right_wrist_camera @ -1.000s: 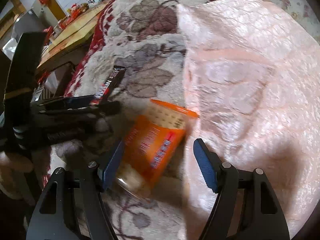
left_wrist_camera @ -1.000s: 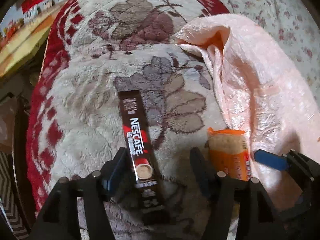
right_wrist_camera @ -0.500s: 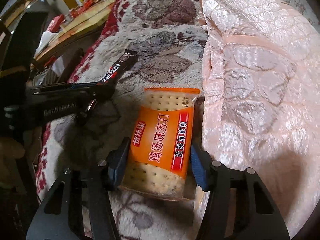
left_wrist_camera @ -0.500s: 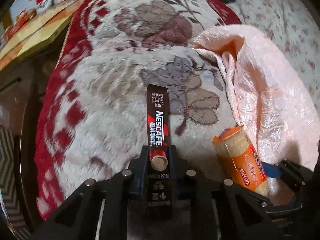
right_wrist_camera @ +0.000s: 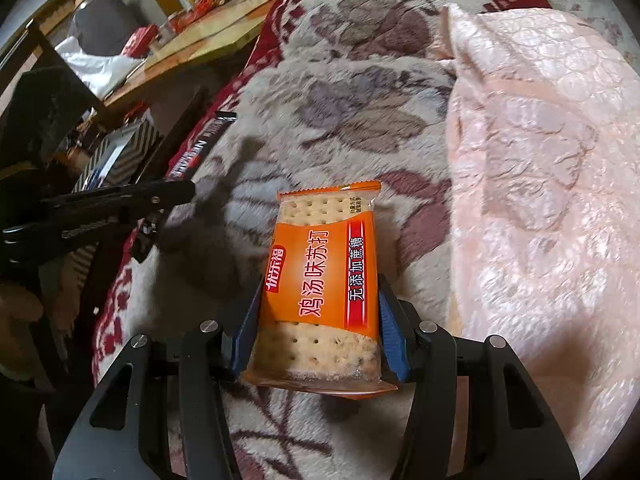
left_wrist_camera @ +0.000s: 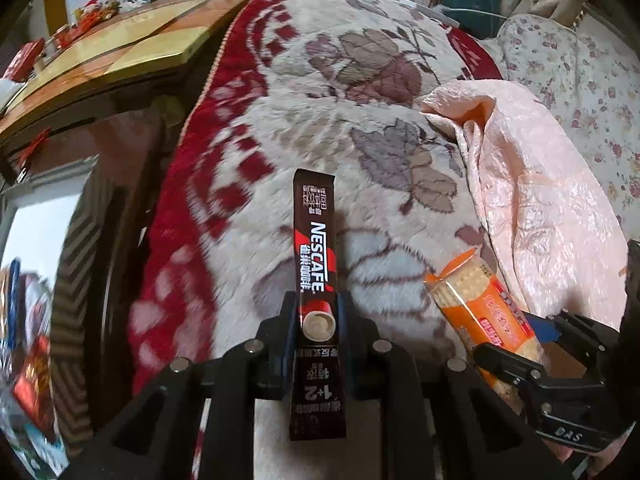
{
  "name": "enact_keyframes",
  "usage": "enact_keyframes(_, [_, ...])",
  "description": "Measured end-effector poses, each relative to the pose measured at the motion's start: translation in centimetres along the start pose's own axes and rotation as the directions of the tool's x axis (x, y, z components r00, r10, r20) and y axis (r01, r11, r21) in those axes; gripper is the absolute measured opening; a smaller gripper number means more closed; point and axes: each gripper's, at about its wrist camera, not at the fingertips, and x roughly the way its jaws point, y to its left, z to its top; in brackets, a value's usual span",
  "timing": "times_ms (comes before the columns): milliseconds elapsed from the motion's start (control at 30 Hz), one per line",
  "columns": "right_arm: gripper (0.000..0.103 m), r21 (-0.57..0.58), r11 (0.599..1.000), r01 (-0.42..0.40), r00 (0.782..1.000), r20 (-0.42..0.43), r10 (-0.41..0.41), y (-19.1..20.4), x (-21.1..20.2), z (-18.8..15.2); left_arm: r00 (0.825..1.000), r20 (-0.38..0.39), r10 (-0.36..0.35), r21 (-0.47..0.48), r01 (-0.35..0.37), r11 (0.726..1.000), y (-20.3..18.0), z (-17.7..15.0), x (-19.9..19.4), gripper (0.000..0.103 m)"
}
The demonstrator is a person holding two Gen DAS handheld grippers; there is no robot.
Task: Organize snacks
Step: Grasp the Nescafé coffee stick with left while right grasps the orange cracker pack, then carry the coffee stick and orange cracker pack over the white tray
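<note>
My left gripper (left_wrist_camera: 316, 320) is shut on a dark brown Nescafe coffee stick (left_wrist_camera: 314, 256) and holds it upright above the floral blanket (left_wrist_camera: 360, 92). My right gripper (right_wrist_camera: 318, 320) is shut on an orange pack of soda crackers (right_wrist_camera: 322, 280), lifted off the blanket. The cracker pack also shows in the left wrist view (left_wrist_camera: 484, 308), low right, held by the right gripper (left_wrist_camera: 520, 344). The left gripper (right_wrist_camera: 160, 196) with the stick (right_wrist_camera: 200, 148) shows at the left of the right wrist view.
A pink quilted cloth (left_wrist_camera: 536, 200) lies on the right of the blanket, also seen in the right wrist view (right_wrist_camera: 540, 160). A wooden table (left_wrist_camera: 120, 52) with small items stands left of the bed. A dark gap and striped box (right_wrist_camera: 116, 152) lie beside the bed edge.
Both grippers closed: the left on the coffee stick, the right on the cracker pack. Both have since lifted their items off the blanket and pulled back.
</note>
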Motion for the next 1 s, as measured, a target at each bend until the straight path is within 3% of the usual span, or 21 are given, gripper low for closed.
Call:
enact_keyframes(133, [0.053, -0.006, 0.999, 0.032, 0.999, -0.017, -0.032, 0.4, 0.3, -0.1, 1.000, -0.001, 0.020, -0.012, -0.020, 1.000, 0.7, -1.5, -0.6, 0.021])
enact_keyframes(233, [0.061, -0.035, 0.995, 0.088, 0.995, -0.050, -0.090, 0.9, 1.1, 0.3, 1.000, -0.004, 0.024, -0.025, -0.024, 0.999, 1.2, -2.3, -0.9, 0.021])
enact_keyframes(367, [0.058, -0.087, 0.989, 0.120, 0.990, -0.063, -0.126, 1.5, 2.0, 1.0, 1.000, 0.001, 0.027, -0.039, -0.027, 0.999, 1.7, -3.0, -1.4, 0.021])
enact_keyframes(400, [0.053, -0.091, 0.989, 0.116, 0.991, -0.060, -0.122, 1.5, 2.1, 1.0, 1.000, 0.005, 0.028, -0.040, -0.027, 0.999, 1.7, -3.1, -1.6, 0.021])
enact_keyframes(633, [0.053, -0.053, 0.998, 0.029, 0.999, -0.033, -0.031, 1.7, 0.7, 0.1, 0.998, 0.046, 0.044, -0.041, -0.042, 0.998, 1.9, -3.9, -3.6, 0.021])
enact_keyframes(1000, [0.053, -0.109, 0.994, -0.033, 0.999, 0.006, 0.033, 6.4, -1.0, 0.2, 0.990, 0.096, 0.108, -0.074, -0.101, 0.992, 3.9, -5.2, -6.7, 0.021])
